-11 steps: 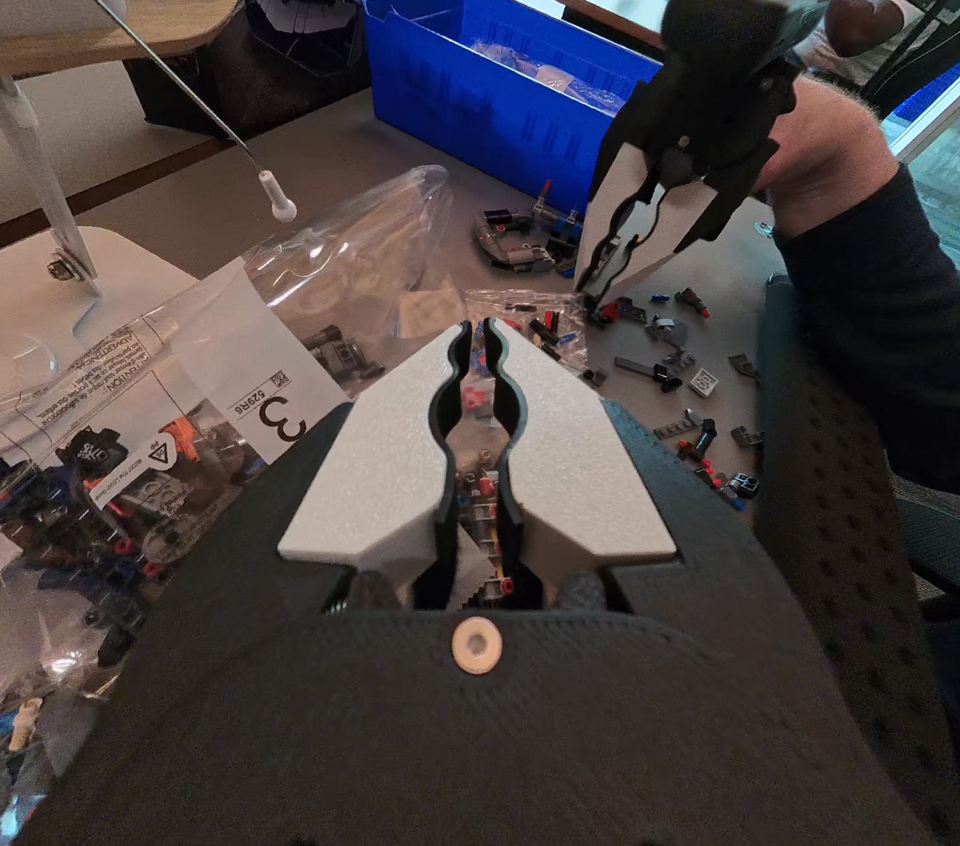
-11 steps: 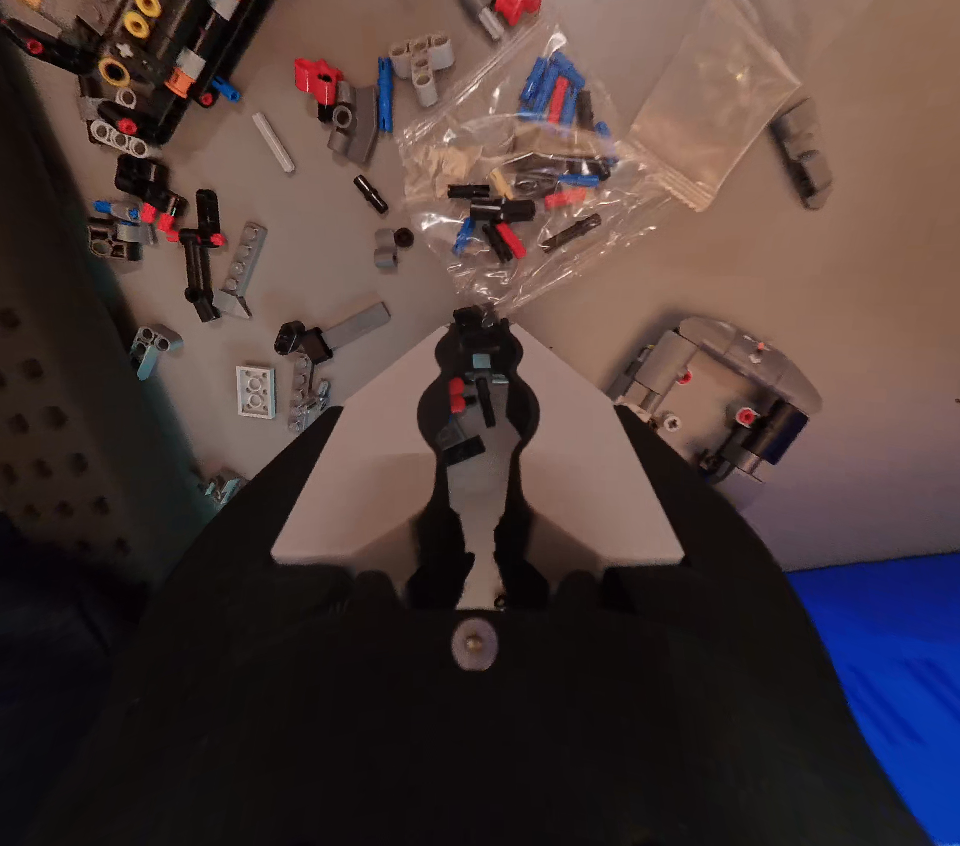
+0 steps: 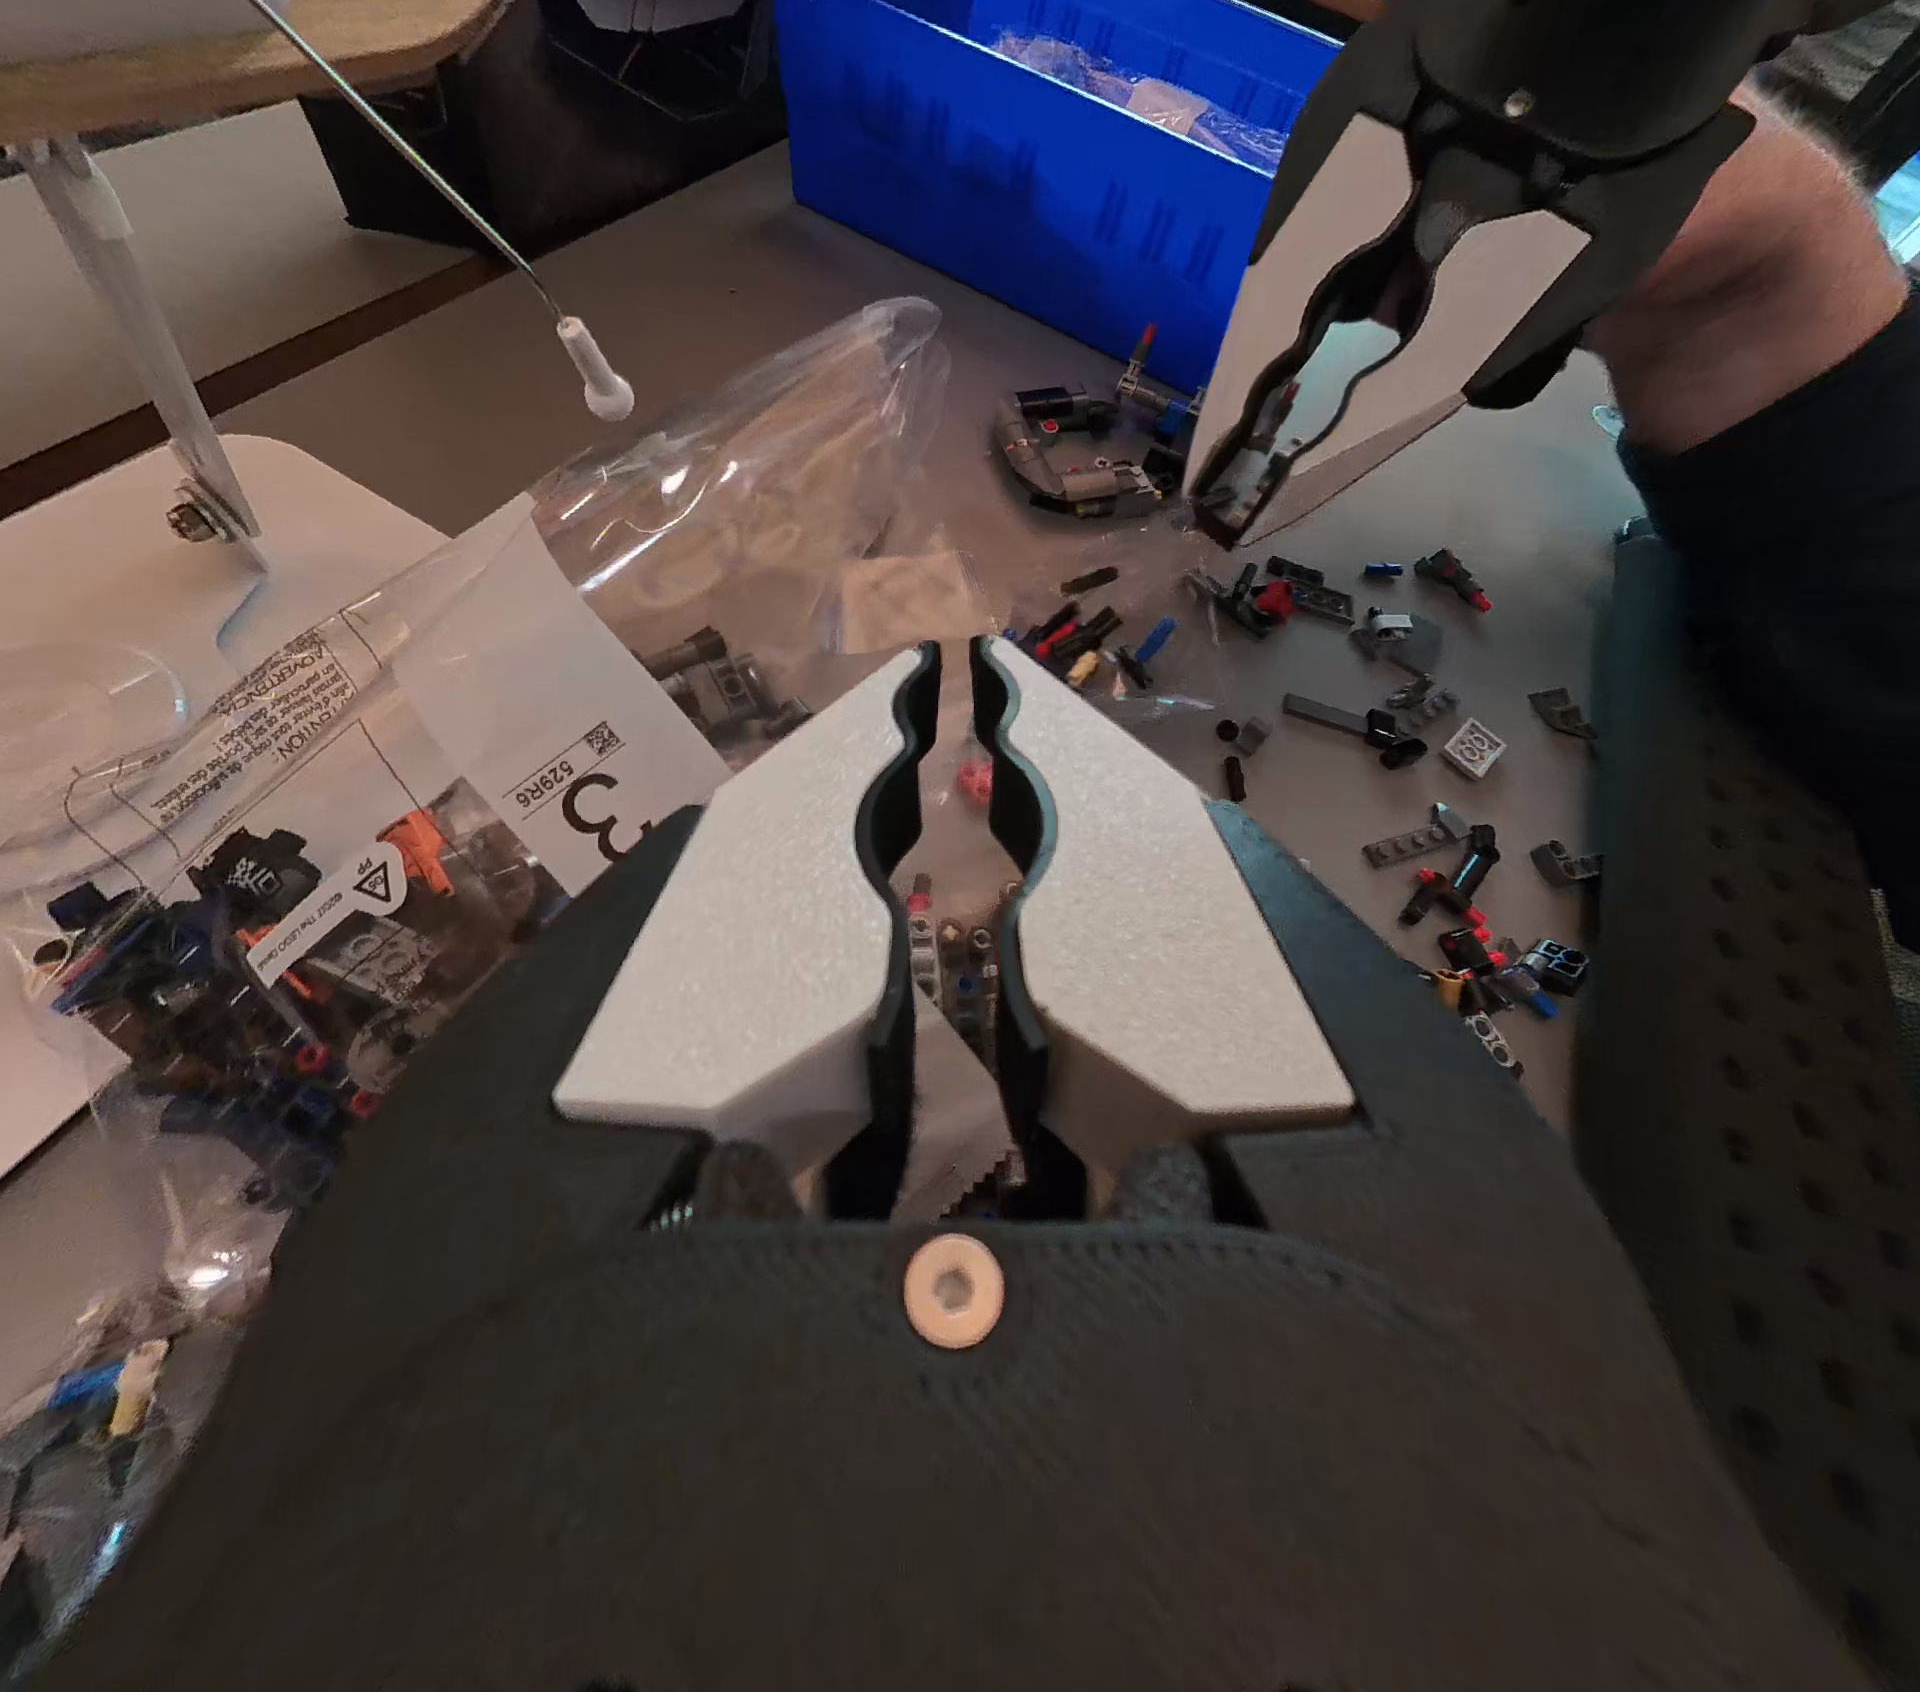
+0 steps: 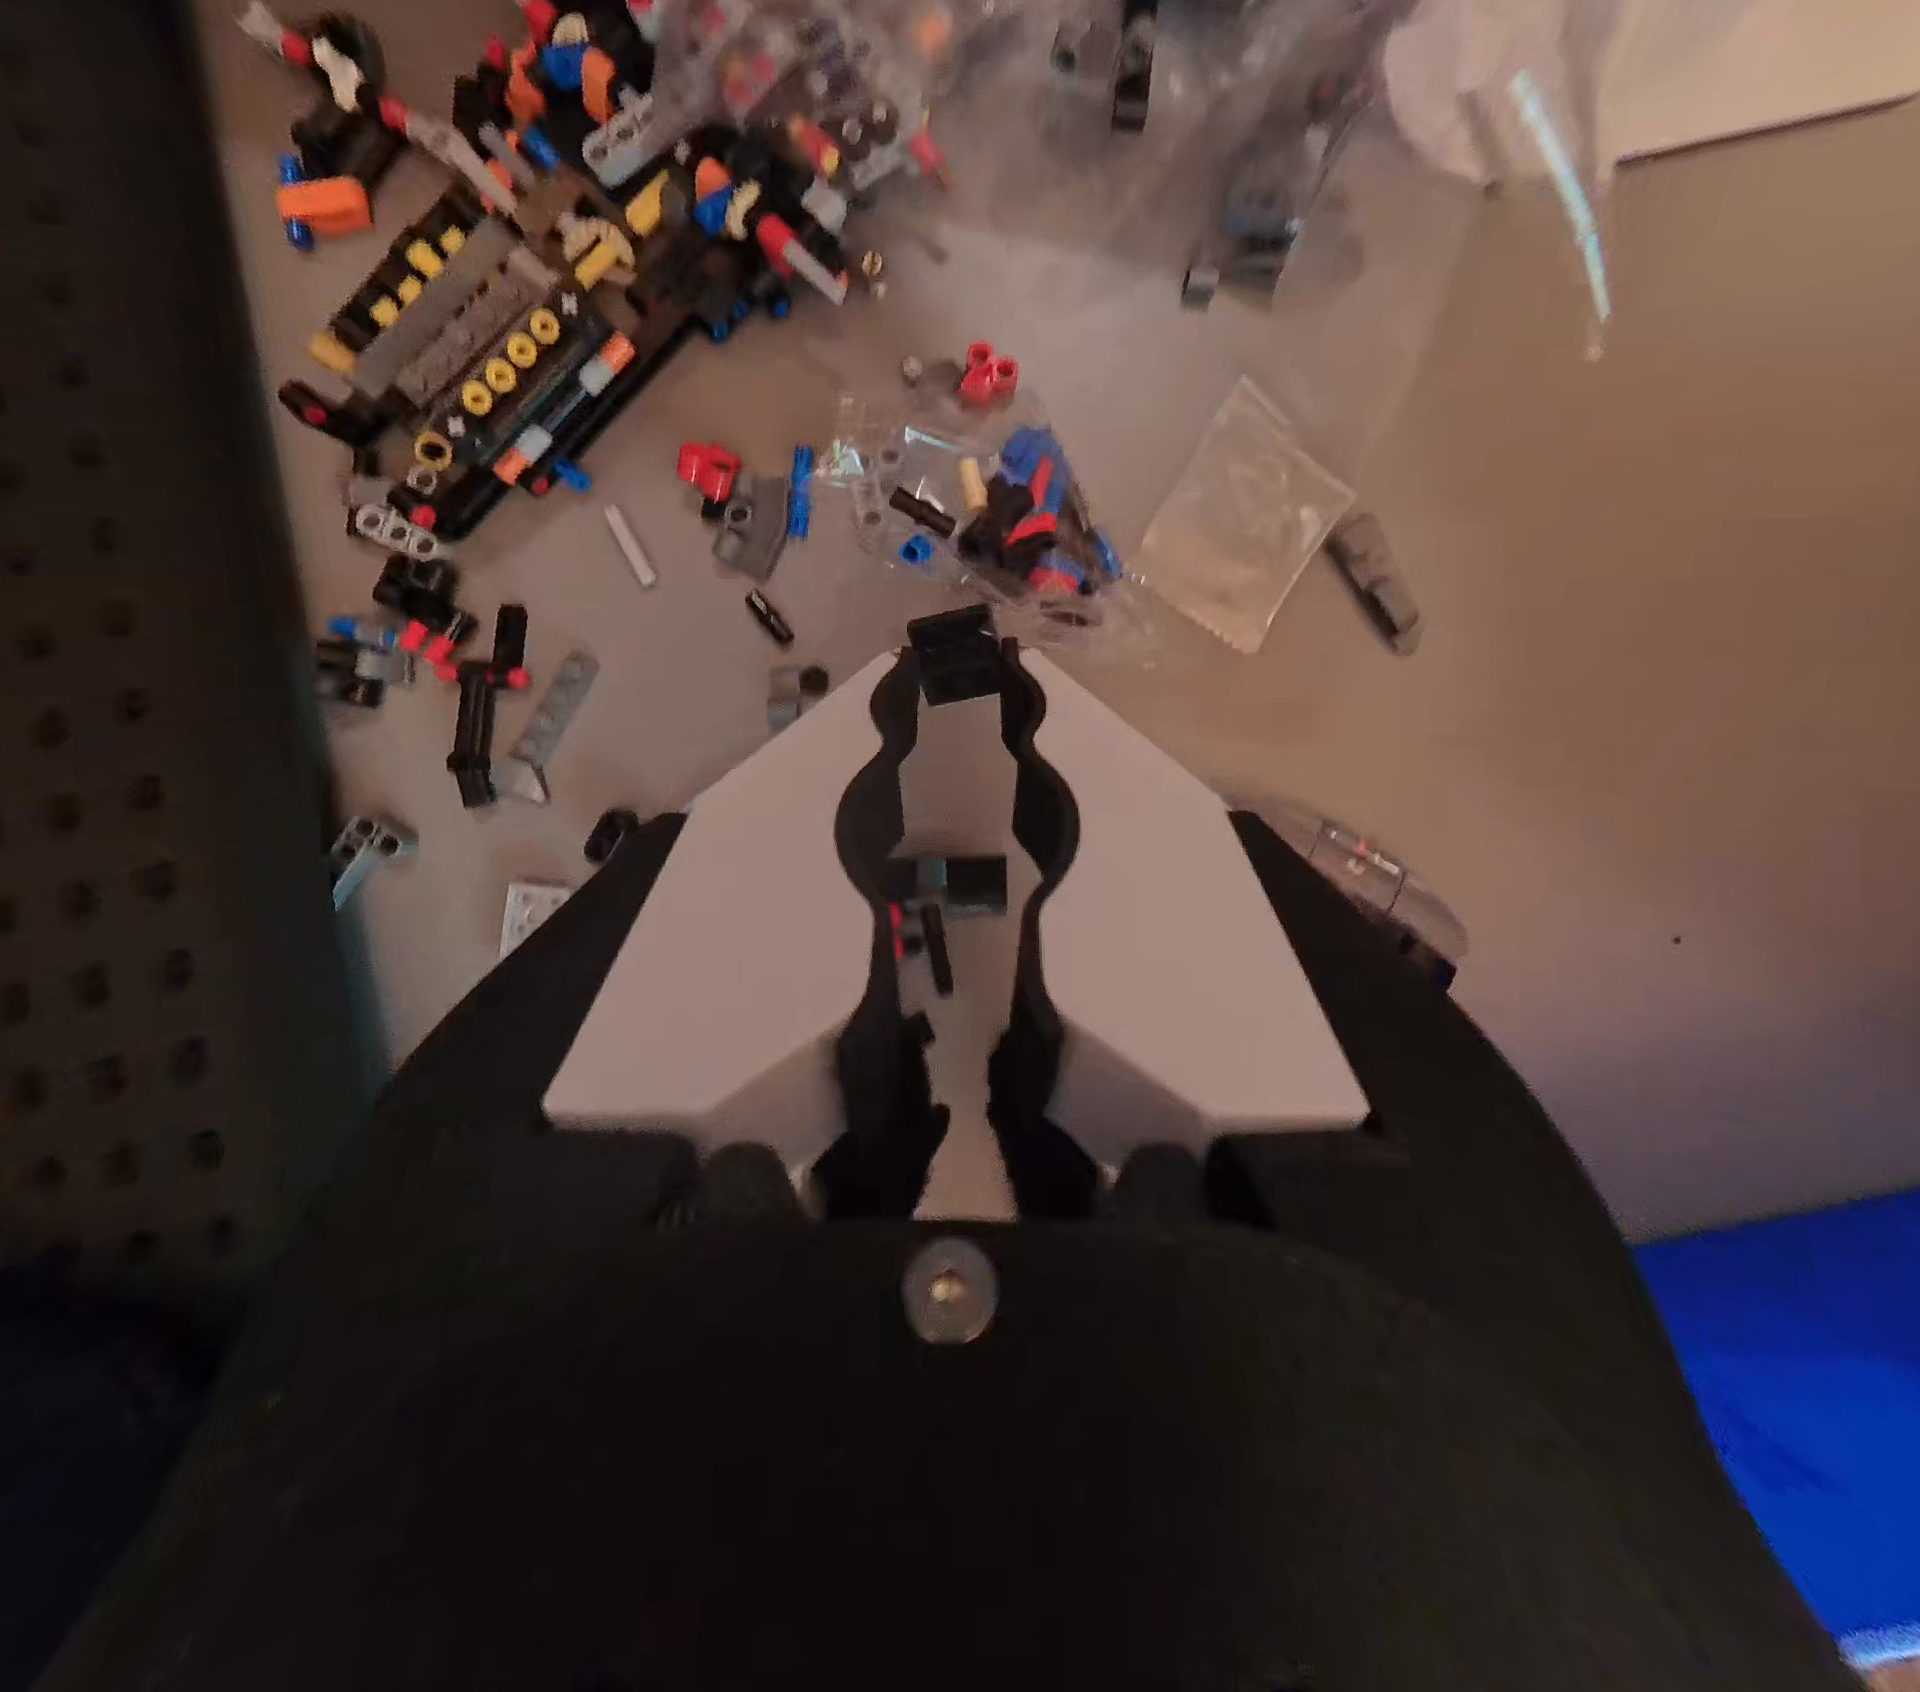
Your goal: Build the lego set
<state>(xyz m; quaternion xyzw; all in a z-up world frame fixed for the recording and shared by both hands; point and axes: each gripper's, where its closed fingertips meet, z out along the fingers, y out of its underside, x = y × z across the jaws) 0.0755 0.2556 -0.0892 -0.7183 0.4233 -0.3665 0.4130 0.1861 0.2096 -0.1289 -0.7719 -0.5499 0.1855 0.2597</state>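
Observation:
My right gripper (image 4: 956, 653) is shut on a small black lego piece (image 4: 948, 668) at its tips and holds it above the table. It also shows in the left wrist view (image 3: 1231, 515), raised at the upper right. Below it lie a small clear bag of pins (image 4: 997, 510) and loose pieces (image 3: 1403, 707). A partly built black chassis with yellow pins (image 4: 468, 364) lies to the left. A grey curved sub-assembly (image 3: 1070, 458) sits by the bin. My left gripper (image 3: 954, 653) is shut and empty, low over the large numbered bag (image 3: 312, 811).
A blue bin (image 3: 1018, 136) stands at the back of the table. A white lamp base (image 3: 104, 551) and its thin rod (image 3: 416, 156) are at the left. A dark perforated chair (image 3: 1714, 915) borders the table's right edge. An empty small bag (image 4: 1247, 515) lies flat. One gripper's finger ends stand about 15 centimeters off the other's.
My right gripper has risen from the table with the black piece in its tips, and its view now takes in the chassis and big bag. My left gripper has hardly moved.

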